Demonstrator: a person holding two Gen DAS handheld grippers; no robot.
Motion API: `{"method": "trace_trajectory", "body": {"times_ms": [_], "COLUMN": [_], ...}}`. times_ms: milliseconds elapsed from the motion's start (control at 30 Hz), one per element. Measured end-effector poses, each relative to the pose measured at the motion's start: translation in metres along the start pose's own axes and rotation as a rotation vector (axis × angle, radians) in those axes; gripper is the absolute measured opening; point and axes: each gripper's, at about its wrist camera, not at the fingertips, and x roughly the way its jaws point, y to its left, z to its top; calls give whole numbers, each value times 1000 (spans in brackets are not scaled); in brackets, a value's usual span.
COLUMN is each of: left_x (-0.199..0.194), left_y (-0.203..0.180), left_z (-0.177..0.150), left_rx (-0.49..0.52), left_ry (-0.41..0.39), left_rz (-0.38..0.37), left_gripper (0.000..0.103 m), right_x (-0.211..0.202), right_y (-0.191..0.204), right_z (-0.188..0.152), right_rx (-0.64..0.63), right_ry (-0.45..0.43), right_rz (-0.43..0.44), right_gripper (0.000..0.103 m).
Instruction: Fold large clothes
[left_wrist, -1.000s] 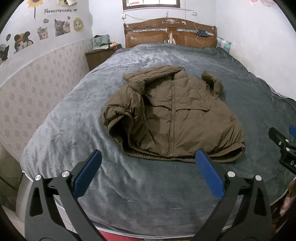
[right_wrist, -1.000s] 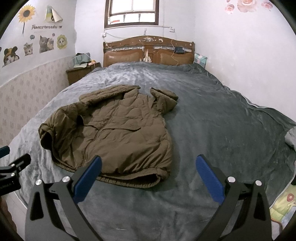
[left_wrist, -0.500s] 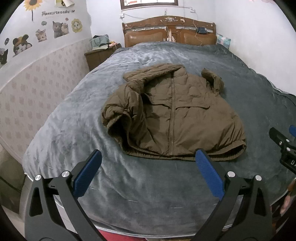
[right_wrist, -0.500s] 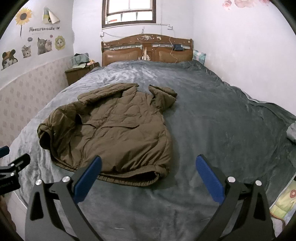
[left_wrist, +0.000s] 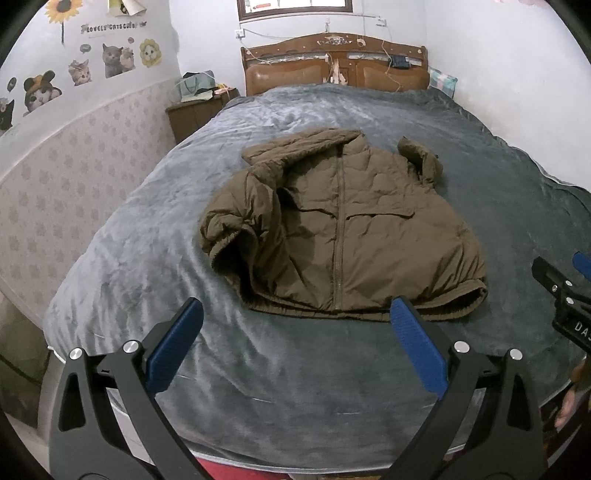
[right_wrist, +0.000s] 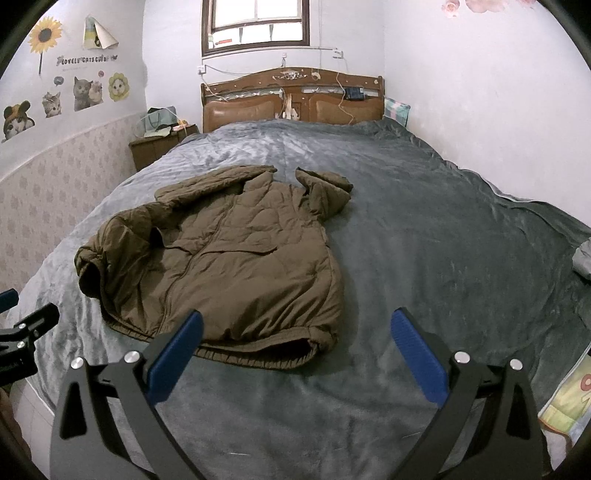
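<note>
Jacket (left_wrist: 343, 229) sleeves bunched — cuffs hidden — on bed (left_wrist: 147, 240).

Olive-brown quilted jacket (left_wrist: 343, 225) on a grey plush blanket (left_wrist: 155, 229). Brown wooden headboard (left_wrist: 334, 61); white wall with cat and sunflower stickers (left_wrist: 110, 61) over pale floral-print wallpaper (left_wrist: 66, 170). Both claws black with blue pads (left_wrist: 177, 345).

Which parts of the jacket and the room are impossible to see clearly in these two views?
- Right sleeve of the jacket: left wrist view, bunched under itself; cuff hidden.
- Jacket's back: both views, pressed against the blanket.
- Grey item: right wrist view, cut by the edge.
- Nightstand items: too small to identify.
- Right tool: left wrist view, mostly cropped.
</note>
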Motion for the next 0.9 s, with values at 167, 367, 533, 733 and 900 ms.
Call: {"method": "trace_trajectory", "body": {"times_ms": [167, 367, 533, 733, 900], "left_x": [-1, -1, -1, 0, 5], "left_y": [0, 1, 1, 0, 1], "left_z": [0, -1, -1, 0, 0], "left_rx": [-2, -2, -1, 3, -1], "left_ry": [-3, -3, -3, 3, 13], "left_rz": [0, -4, -4, -6, -8], "left_gripper": [100, 100, 100, 100, 100], "right_x": [0, 0, 0, 1, 5], "right_y": [1, -1, -1, -1, 2], "right_z": [0, -2, -2, -4, -5], "right_rx": [1, 1, 2, 0, -4], "right_ry": [2, 4, 5, 11, 19], "right_rz": [-1, -3, -3, -3, -8], "right_gripper": [101, 101, 101, 101, 101]}}
